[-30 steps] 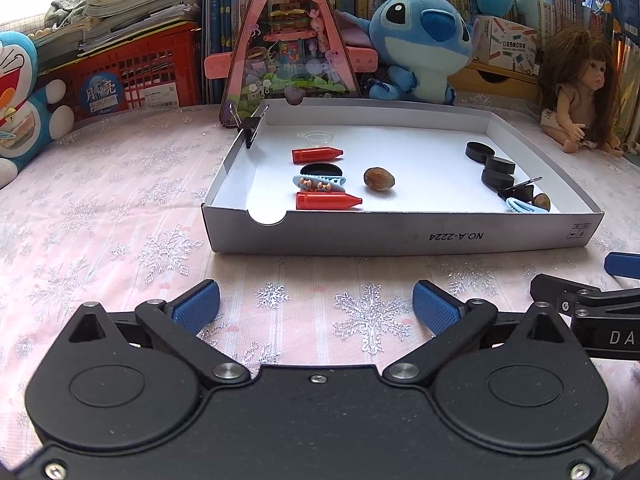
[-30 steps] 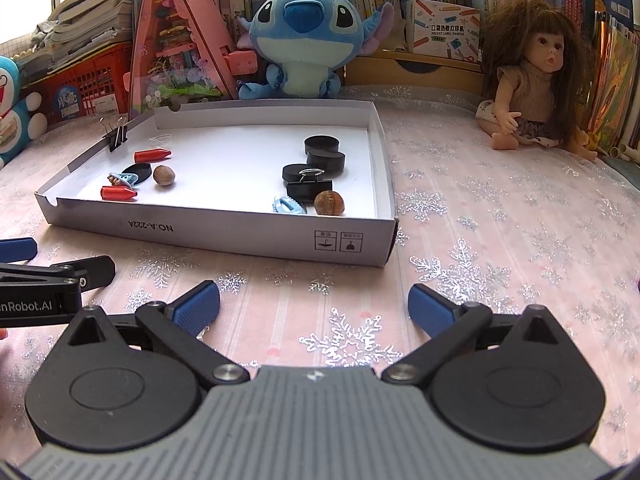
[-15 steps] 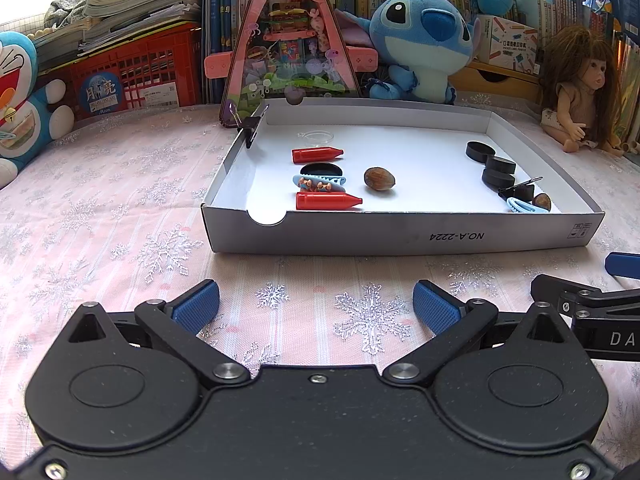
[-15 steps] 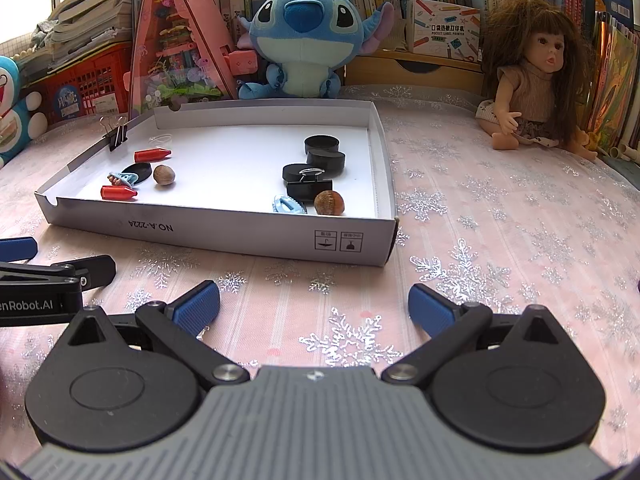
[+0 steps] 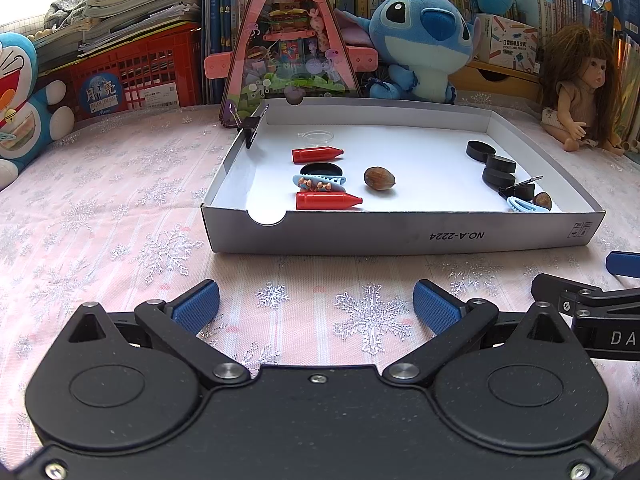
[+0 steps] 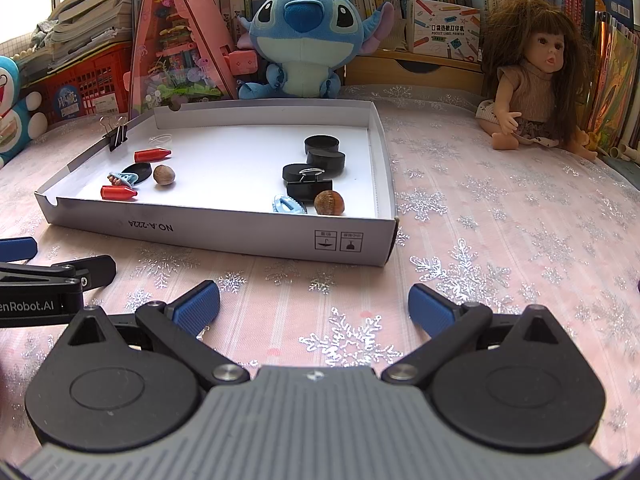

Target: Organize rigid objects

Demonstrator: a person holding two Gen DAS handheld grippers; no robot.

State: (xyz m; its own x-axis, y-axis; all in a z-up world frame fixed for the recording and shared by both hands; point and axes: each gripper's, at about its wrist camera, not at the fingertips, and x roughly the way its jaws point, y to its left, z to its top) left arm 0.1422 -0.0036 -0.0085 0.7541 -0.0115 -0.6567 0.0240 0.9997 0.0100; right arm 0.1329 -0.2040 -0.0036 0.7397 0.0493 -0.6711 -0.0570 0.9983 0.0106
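A shallow white cardboard tray (image 5: 400,234) (image 6: 224,232) lies on the pink snowflake cloth ahead of both grippers. On its left side lie two red crayon-like caps (image 5: 326,201) (image 6: 117,192), a blue hair clip (image 5: 320,182), a black disc (image 5: 320,169) and a nut (image 5: 379,178) (image 6: 164,174). On its right lie black round lids (image 6: 322,145), a black binder clip (image 6: 309,188), a light blue clip (image 6: 289,205) and a second nut (image 6: 329,201). My left gripper (image 5: 316,306) and right gripper (image 6: 314,304) hover open over the cloth, short of the tray, holding nothing.
Another binder clip (image 5: 250,124) is clamped on the tray's far left wall. Behind the tray stand a pink triangular toy house (image 5: 290,36), a blue plush (image 6: 306,36), a doll (image 6: 536,88), a red crate (image 5: 136,74) and shelves of books.
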